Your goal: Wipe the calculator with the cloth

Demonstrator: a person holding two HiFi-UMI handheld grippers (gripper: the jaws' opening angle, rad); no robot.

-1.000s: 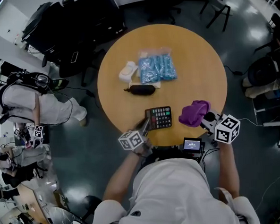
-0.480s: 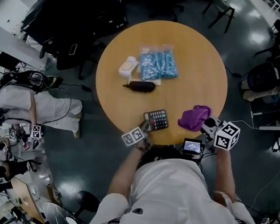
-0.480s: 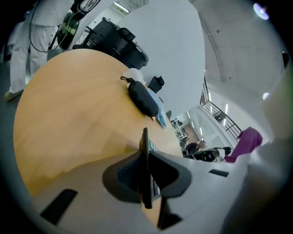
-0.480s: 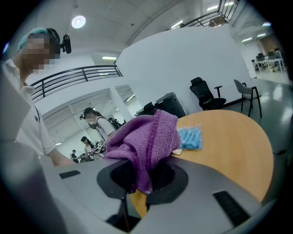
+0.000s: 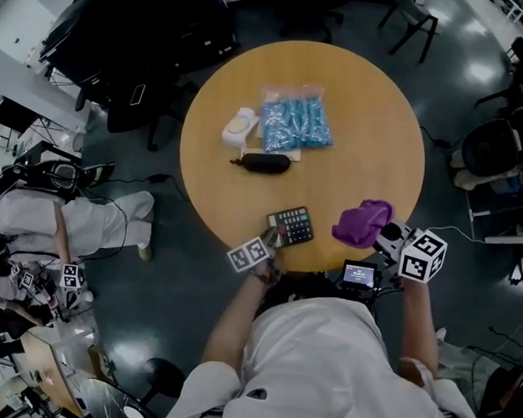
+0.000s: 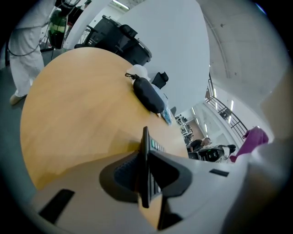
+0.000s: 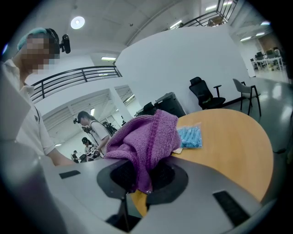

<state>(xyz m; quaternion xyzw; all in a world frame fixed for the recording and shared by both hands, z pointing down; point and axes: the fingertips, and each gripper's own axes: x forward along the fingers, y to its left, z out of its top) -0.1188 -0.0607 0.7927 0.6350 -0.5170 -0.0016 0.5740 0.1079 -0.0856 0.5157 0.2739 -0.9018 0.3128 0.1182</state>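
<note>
Left gripper view: left gripper [image 6: 145,172] is clamped on the calculator [image 6: 146,153], seen edge-on between the jaws, pads on its two flat faces. In the head view the calculator [image 5: 291,225] sits by the near edge of the worktop [image 5: 363,139], held by its left end in the left gripper [image 5: 272,238]. I can't tell if it rests on the wood.

Handling, my read: thin stiff plastic slab, light, smooth case, so it could pivot or slide out under sideways wiping force. Keep your hold on that end and leave the key face free. Go easy on keys and display.

Cloth [image 7: 146,135] is soft, limp and light. Right gripper [image 7: 137,179] is closed on a bunched fold, with a wad sticking out ahead of the jaws to wipe with. In the head view the cloth [image 5: 363,220] is just right of the calculator, not touching it.

Versus a second ago: you've brought the calculator down towards the worktop and levelled it out; the grip is unchanged. Right gripper [image 5: 386,234] and cloth have barely moved.
</note>
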